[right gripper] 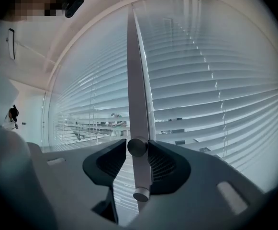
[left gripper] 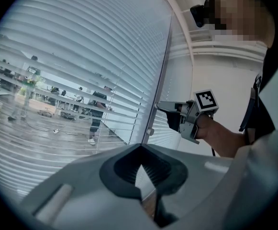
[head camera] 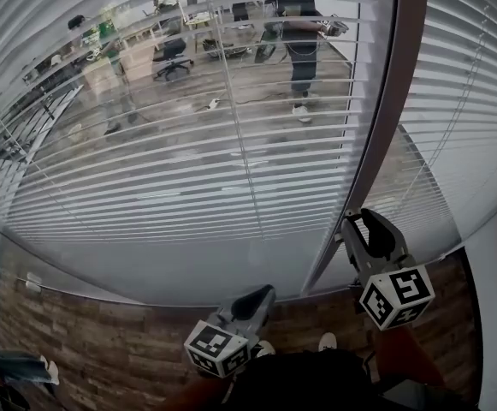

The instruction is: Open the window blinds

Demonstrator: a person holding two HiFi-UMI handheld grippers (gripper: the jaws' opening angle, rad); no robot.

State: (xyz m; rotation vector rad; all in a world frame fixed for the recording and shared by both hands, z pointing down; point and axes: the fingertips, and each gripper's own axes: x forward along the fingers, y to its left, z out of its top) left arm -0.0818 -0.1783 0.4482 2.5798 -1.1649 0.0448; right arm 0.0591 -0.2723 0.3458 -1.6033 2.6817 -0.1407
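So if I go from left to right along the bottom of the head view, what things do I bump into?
left tool → bottom end of the dark window post → right tool, which is shut on a round knob on that post.

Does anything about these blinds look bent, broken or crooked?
Nothing stands out. The slats hang evenly on both sides, none bent or missing, and the frame between them, with its knob, looks intact.
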